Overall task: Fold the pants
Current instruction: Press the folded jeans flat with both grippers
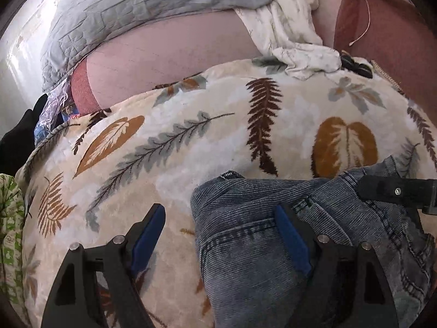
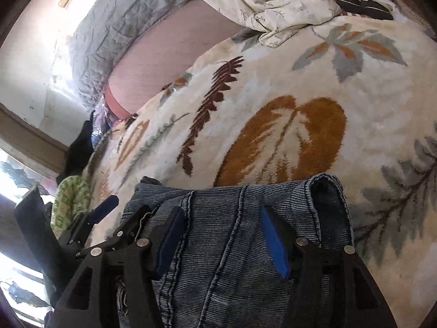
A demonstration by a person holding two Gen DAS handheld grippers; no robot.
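Jeans bunched on leaf blanket. Right gripper half-spread, straddling seam, nearer jeans' middle. Left gripper spread wide at jeans' left edge.

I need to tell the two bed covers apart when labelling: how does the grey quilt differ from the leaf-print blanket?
The grey quilt is a plain grey, while the leaf-print blanket is cream with brown, ochre and grey leaves. The quilt is stitched and creased; the blanket looks plush and fuzzy. The quilt lies bunched at the far side with nothing of the task on it; the blanket lies spread out near the cameras and bears the jeans. Both lie on the same bed.
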